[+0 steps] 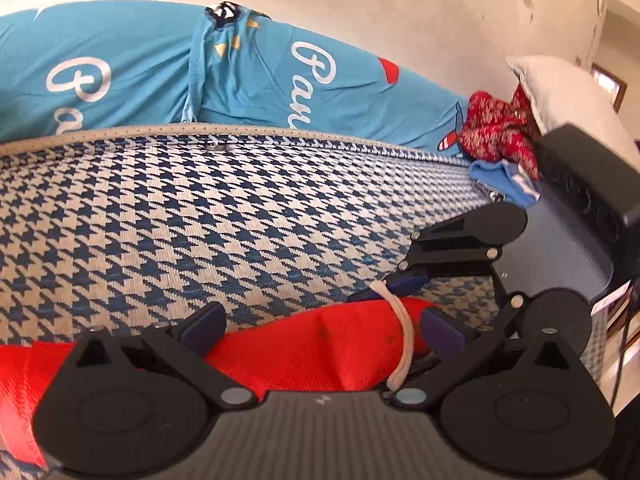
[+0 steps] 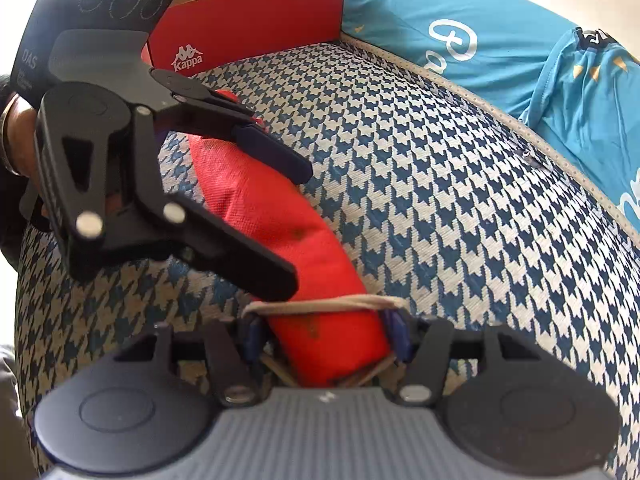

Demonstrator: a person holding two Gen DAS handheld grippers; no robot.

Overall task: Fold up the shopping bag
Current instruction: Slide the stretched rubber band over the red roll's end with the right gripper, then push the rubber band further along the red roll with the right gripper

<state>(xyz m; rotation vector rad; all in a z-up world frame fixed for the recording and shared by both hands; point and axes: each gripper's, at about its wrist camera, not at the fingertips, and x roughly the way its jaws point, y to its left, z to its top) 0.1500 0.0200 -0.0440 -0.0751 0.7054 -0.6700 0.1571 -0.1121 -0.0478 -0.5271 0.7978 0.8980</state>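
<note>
Right claw [image 2: 326, 338] astride rolled red bag [image 2: 280, 224], contact indistinct.

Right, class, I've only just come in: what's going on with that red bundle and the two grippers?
A person is working two hand-held grippers on a red shopping bag, already folded into a narrow roll on the houndstooth mat. The right gripper stretches a beige elastic band over its fingers at one end of the roll. The left gripper is open with its fingers either side of the roll. Behind lie a blue printed cloth and a red Kappa box.
</note>
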